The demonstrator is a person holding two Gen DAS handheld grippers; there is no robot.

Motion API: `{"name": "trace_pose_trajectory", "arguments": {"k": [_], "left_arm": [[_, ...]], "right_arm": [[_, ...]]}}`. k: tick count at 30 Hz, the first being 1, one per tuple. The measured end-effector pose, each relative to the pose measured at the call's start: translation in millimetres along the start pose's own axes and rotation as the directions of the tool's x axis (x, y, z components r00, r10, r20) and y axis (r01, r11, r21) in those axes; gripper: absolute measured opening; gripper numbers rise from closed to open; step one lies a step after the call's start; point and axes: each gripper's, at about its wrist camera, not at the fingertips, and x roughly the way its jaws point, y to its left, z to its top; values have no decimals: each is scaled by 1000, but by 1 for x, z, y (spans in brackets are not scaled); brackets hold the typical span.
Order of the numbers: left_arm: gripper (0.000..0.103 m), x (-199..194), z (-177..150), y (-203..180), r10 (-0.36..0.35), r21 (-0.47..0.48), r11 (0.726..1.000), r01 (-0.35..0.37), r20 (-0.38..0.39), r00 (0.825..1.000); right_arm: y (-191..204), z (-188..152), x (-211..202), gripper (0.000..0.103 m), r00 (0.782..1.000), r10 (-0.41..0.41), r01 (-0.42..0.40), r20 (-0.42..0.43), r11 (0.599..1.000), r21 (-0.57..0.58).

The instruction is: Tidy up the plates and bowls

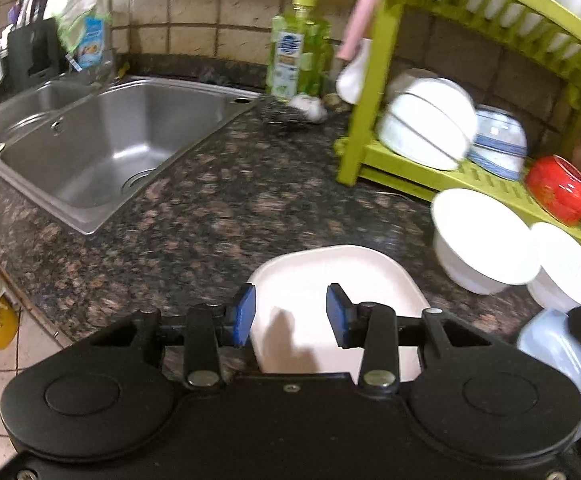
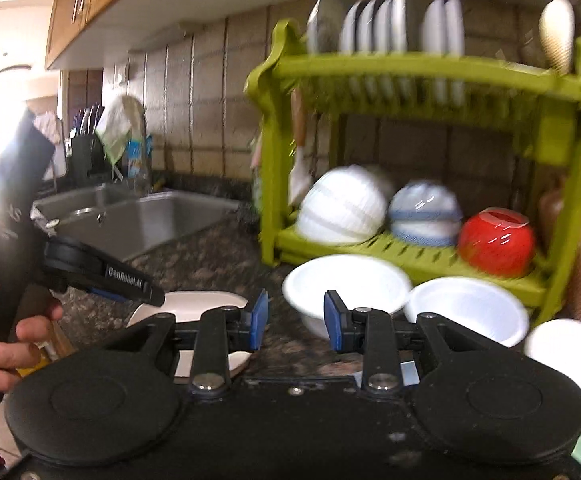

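Looks like the pick-up step is being lined up: the left gripper (image 1: pixel 291 316) is held wide apart and empty over the square white plate (image 1: pixel 330 280) on the granite counter (image 1: pixel 210 200). The right gripper (image 2: pixel 295 320) is also spread, nothing held, aimed at a white bowl (image 2: pixel 346 284) by the green dish rack (image 2: pixel 410 76). Next, the plate's rim probably needs to be pinched.

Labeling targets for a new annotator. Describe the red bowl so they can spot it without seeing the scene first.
Find the green dish rack on the granite counter, right of the sink. On its lower shelf, three upturned bowls sit in a row: the white bowl, the blue-banded bowl, then the red bowl. It is the only red one.
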Motion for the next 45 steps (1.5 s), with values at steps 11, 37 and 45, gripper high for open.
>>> {"name": "trace_pose_trajectory", "arguments": {"k": [11, 37, 45], "left_arm": [[48, -11, -20, -71, -171, 119, 976, 180, -81, 982], [48, 13, -46, -141, -247, 166, 940, 299, -276, 929], [47, 23, -46, -142, -251, 158, 938, 309, -304, 919]], "right_arm": [[-99, -12, -46, 34, 984, -176, 178, -27, 967, 181], [-127, -50, 18, 34, 939, -141, 199, -313, 966, 163], [-129, -55, 33, 34, 930, -129, 197, -345, 966, 167]]}}
